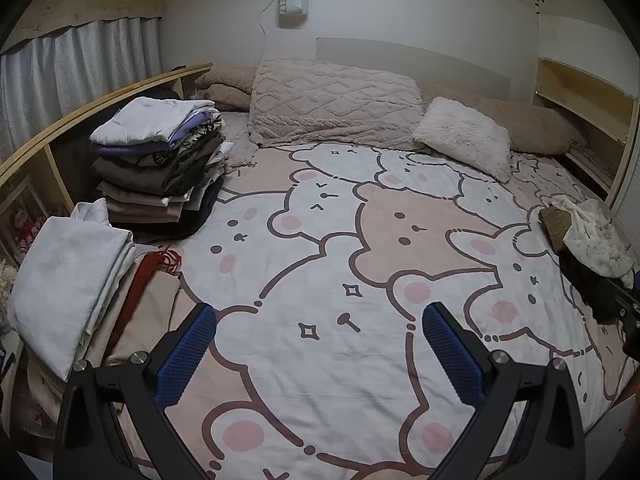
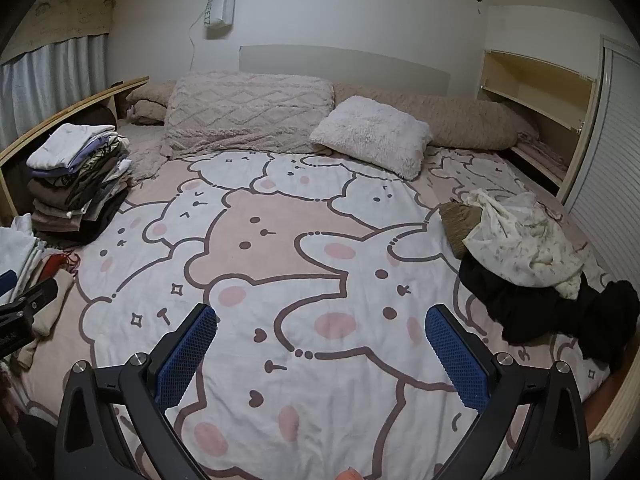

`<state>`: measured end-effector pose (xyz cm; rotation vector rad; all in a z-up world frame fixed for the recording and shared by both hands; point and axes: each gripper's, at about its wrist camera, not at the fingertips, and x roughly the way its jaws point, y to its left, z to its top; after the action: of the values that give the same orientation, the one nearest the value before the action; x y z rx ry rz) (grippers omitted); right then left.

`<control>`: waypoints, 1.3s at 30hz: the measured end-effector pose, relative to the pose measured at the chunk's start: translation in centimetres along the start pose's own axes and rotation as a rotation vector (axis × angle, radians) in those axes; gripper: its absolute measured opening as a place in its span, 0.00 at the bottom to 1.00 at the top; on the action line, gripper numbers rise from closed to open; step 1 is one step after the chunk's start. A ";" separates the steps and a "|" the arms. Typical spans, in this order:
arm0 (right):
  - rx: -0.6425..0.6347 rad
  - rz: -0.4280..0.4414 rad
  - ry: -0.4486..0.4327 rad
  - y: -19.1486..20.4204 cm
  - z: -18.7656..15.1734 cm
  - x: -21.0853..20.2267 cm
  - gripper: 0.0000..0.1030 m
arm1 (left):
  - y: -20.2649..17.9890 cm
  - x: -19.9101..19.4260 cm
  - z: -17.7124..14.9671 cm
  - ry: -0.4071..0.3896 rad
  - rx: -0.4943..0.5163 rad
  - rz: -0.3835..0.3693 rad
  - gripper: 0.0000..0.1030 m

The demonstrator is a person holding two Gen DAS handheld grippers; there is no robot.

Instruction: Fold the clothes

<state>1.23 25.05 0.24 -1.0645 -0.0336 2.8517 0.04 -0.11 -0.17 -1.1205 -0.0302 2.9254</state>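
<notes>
A tall stack of folded clothes (image 1: 160,164) (image 2: 76,184) stands at the bed's far left. Nearer, a second folded pile topped by a white garment (image 1: 68,280) (image 2: 20,248) lies at the left edge. Unfolded clothes sit at the right: a white floral garment (image 2: 524,240) (image 1: 592,240) over a black one (image 2: 560,312), with a brown piece (image 2: 460,216) beside them. My left gripper (image 1: 320,316) hovers open over the cartoon bedsheet (image 1: 340,240), holding nothing. My right gripper (image 2: 320,316) is open too, above the sheet (image 2: 300,260) and left of the unfolded heap.
Pillows (image 2: 248,112) (image 2: 372,136) and a long bolster (image 2: 460,120) line the head of the bed. A wooden shelf rail (image 1: 100,100) runs along the left, a wall niche (image 2: 536,92) and slatted door (image 2: 612,160) at the right. The other gripper shows at each view's edge (image 2: 28,304) (image 1: 624,304).
</notes>
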 end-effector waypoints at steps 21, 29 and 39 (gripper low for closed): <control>0.003 -0.009 0.015 0.1 -0.2 0.2 1.00 | -0.2 -0.3 -0.1 0.004 0.011 0.008 1.00; 0.004 -0.007 0.017 0.0 -0.3 -0.2 1.00 | 0.1 -0.6 -0.3 0.004 0.006 0.010 1.00; 0.003 -0.024 0.005 -0.1 -0.4 -0.9 1.00 | 0.3 -1.3 -0.5 -0.003 0.007 0.016 1.00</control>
<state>2.19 25.04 0.52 -1.0627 -0.0410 2.8266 1.34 -0.44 0.30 -1.1212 -0.0110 2.9391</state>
